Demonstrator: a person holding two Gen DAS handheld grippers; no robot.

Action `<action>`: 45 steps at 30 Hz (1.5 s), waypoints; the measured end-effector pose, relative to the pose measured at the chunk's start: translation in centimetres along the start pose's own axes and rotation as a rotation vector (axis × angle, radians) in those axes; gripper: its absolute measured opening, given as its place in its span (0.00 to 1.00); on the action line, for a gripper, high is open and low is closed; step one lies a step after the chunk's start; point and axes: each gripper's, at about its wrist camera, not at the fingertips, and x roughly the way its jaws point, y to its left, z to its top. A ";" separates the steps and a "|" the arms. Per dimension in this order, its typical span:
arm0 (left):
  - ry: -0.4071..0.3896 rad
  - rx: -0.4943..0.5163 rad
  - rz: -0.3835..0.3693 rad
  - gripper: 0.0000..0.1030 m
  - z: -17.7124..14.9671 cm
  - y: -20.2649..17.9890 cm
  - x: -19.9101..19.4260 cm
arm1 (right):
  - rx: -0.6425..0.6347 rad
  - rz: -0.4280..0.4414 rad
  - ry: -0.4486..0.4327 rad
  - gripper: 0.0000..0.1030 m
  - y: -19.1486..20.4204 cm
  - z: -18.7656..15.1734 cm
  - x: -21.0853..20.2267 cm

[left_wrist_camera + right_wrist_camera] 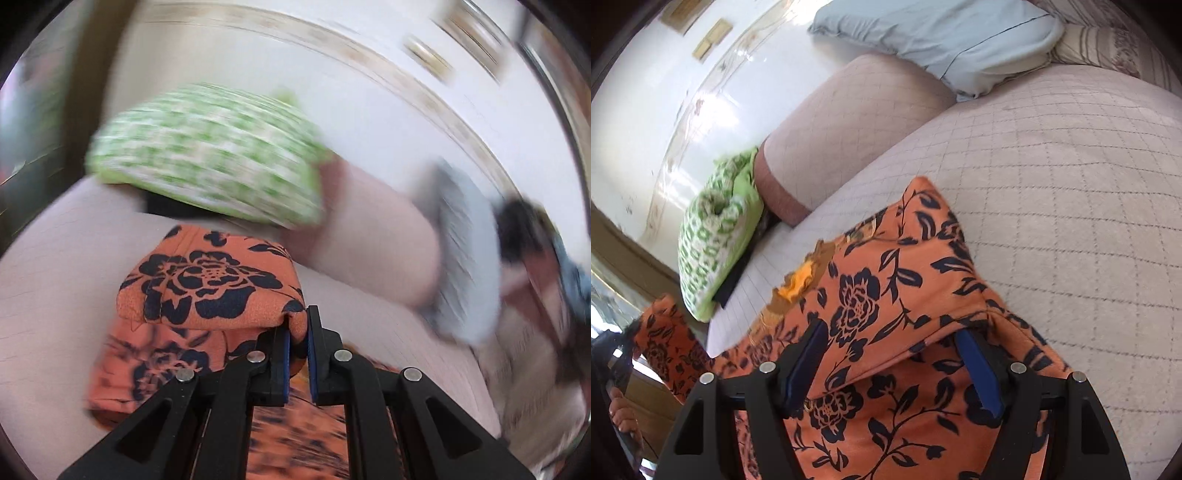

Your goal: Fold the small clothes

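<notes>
The left claw (pixel 297 334) is clamped on a bunched fold of the orange garment (pixel 207 284), its blue pads pressed close with the cloth squeezed between them. The garment, orange with dark blue flowers, rises in a rounded hump from the pinch toward 11 o'clock, and more of it trails down past the claw toward 6 o'clock. It lies on the bed (pixel 55 266), which has a pale pink quilted cover. Much of this view is smeared by blur.

In the right wrist view the right claw (pixel 892 363) stands with its fingers wide apart, and the garment (pixel 886 295) lies between them. A folded flap of the cloth covers the top of the right-hand finger (pixel 979 373); the left-hand one rests against the cloth. One corner of the garment points toward 12 o'clock on the bed (pixel 1052 166).

At 9 o'clock in this view a green and white checked pillow (pixel 713 236) leans at the bed's edge, just beside a pink bolster (pixel 849 122). A light blue pillow (pixel 942 33) lies at 12 o'clock, touching the far end of the bolster. In the left wrist view the green pillow (pixel 210 151) sits at 11 o'clock, above the garment.
</notes>
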 end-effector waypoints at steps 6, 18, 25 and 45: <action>0.350 0.348 -0.052 0.40 -7.8 -12.7 7.3 | 0.107 0.128 0.053 0.73 -2.0 1.2 -0.2; 0.252 0.142 0.230 0.71 -5.2 1.4 3.3 | 0.146 0.214 0.014 0.73 -3.2 2.4 -2.2; 0.335 -0.029 0.401 0.71 -7.7 11.4 5.8 | 0.177 0.252 -0.028 0.73 -4.2 4.9 -1.1; 0.381 -0.120 0.400 0.75 -14.9 15.3 -1.3 | -0.168 -0.077 0.274 0.34 -1.1 0.6 3.3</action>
